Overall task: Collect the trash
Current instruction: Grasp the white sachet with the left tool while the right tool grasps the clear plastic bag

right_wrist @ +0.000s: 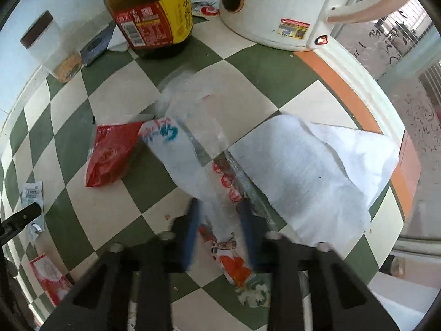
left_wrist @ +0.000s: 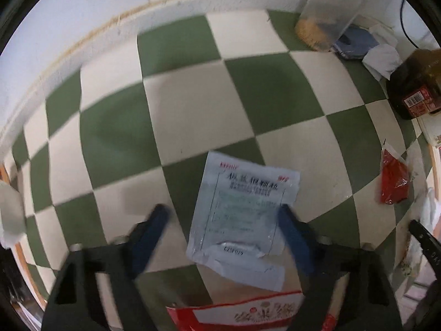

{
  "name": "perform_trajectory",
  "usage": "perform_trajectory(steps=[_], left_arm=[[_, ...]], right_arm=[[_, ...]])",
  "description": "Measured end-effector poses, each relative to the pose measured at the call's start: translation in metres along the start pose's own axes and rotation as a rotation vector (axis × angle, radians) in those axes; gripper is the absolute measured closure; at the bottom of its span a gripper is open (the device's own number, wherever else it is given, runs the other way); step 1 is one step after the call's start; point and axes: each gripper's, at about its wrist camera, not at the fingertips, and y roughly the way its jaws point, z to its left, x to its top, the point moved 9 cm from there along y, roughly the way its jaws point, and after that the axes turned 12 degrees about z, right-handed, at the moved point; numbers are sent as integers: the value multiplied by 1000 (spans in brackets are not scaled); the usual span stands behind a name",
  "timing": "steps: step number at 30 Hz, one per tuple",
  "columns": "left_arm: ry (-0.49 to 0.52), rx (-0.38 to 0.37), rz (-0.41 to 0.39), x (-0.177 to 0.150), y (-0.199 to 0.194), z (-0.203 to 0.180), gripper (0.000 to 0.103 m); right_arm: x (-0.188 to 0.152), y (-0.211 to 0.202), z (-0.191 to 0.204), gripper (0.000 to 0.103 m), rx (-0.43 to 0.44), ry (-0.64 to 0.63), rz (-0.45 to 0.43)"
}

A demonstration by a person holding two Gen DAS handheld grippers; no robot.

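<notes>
A pale blue medicine sachet (left_wrist: 242, 207) lies flat on the green-and-white checked tablecloth (left_wrist: 193, 104). My left gripper (left_wrist: 222, 218) points down over it, open, its blue fingers either side of the sachet; the right finger is at the sachet's edge, the left one stands apart. In the right wrist view a crumpled clear plastic wrapper (right_wrist: 179, 151) with red and blue print runs between the fingers of my right gripper (right_wrist: 219, 220), which is shut on it. A white paper napkin (right_wrist: 308, 176) lies just right of it, a red sachet (right_wrist: 107, 157) just left.
A soy sauce bottle (right_wrist: 154, 11), a white kettle (right_wrist: 275, 8) and a clear lidded jar (right_wrist: 55, 47) stand at the back. A red-and-white packet (left_wrist: 242, 311) lies below the blue sachet. The table's orange rim (right_wrist: 344, 82) curves along the right.
</notes>
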Motion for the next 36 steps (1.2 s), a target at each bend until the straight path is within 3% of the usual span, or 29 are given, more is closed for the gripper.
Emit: perform_trajectory(steps=[1, 2, 3, 8, 15, 22, 29, 34, 36], left_arm=[[8, 0, -14, 1, -3, -2, 60], [14, 9, -22, 1, -6, -4, 85], [25, 19, -26, 1, -8, -5, 102], [68, 38, -57, -4, -18, -6, 102], [94, 48, -163, -16, -68, -11, 103], [192, 24, -274, -15, -124, -53, 103], [255, -36, -318, -22, -160, -95, 103], [177, -115, -199, -17, -118, -69, 91], [155, -103, -140, -10, -88, -53, 52]], right_arm=[[-1, -2, 0, 100, 10, 3, 3], [-2, -6, 0, 100, 26, 10, 0], [-3, -10, -1, 101, 38, 17, -7], [-17, -44, -14, 102, 140, 80, -77], [-50, -89, -34, 102, 272, 135, -138], [-74, -111, -65, 102, 388, 231, -185], [-89, -128, -92, 102, 428, 294, -238], [-95, -101, -91, 102, 417, 281, -167], [-93, -87, -82, 102, 404, 269, -141]])
